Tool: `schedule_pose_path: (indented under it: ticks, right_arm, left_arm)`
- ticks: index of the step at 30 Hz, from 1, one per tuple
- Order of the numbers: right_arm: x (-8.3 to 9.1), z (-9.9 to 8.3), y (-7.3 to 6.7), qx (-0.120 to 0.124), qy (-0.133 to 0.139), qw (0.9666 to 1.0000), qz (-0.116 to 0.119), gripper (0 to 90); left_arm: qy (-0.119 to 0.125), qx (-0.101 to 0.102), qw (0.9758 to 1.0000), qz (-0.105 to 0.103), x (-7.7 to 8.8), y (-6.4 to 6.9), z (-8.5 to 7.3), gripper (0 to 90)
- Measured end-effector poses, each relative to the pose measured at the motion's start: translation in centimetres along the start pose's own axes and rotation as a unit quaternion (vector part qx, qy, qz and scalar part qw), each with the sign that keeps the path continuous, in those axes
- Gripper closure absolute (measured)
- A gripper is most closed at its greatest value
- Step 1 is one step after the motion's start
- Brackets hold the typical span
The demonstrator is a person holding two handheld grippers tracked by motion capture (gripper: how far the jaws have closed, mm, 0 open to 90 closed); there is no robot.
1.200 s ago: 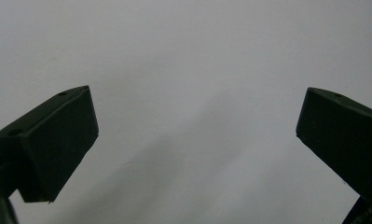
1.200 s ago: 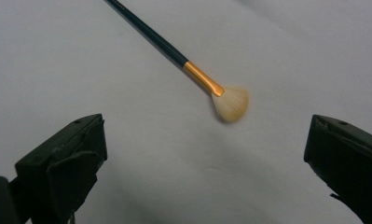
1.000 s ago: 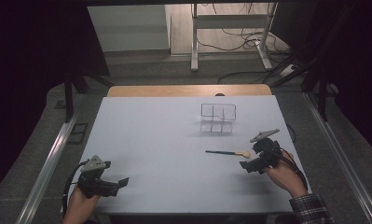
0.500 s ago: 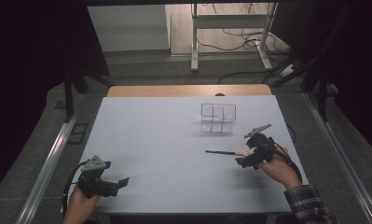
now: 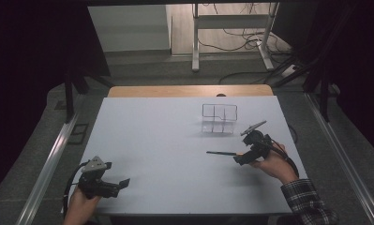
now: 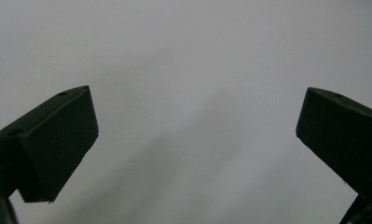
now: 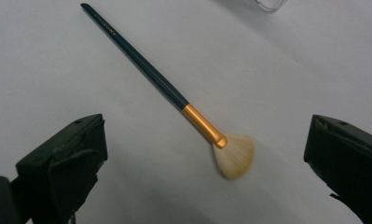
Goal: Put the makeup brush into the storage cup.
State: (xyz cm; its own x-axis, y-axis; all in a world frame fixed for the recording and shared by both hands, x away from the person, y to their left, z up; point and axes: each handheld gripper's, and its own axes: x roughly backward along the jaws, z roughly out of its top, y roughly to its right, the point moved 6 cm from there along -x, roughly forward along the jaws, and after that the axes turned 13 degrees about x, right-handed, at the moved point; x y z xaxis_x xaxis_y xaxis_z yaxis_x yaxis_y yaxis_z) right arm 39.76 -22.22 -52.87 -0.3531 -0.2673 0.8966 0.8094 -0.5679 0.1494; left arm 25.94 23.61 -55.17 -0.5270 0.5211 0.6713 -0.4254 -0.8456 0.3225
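A makeup brush [image 7: 174, 95] lies flat on the white table [image 5: 175, 140], with a dark handle, a gold ferrule and a pale fan of bristles. In the high view the brush [image 5: 220, 153] points left from my right gripper [image 5: 239, 159]. My right gripper [image 7: 204, 154] hangs over the bristle end with its jaws wide apart, open and not touching the brush. A clear plastic organiser [image 5: 219, 118] with compartments stands just beyond it. My left gripper [image 5: 121, 183] rests at the near left corner, open; in the left gripper view my left gripper [image 6: 197, 140] has bare table between its jaws.
A wooden strip [image 5: 189, 91] runs along the table's far edge. Metal rails [image 5: 48, 159] flank both sides. Beyond the table stand a desk frame [image 5: 231, 28] and loose cables on the floor. A corner of the organiser [image 7: 270, 4] shows at the top of the right gripper view.
My right gripper has moved left and slightly away from me, closing in over the brush's bristle end. The left gripper has stayed put.
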Motion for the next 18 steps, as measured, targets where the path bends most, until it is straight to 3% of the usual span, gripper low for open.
schedule_pose_path:
  ticks: [18]
  right_arm:
    - [-1.4, 2.3, -0.3, 0.005, 0.000, 0.9998, 0.019, 2.0]
  left_arm:
    - [0.006, -0.005, 1.0000, -0.004, 0.1, 0.1, 0.1, 0.0]
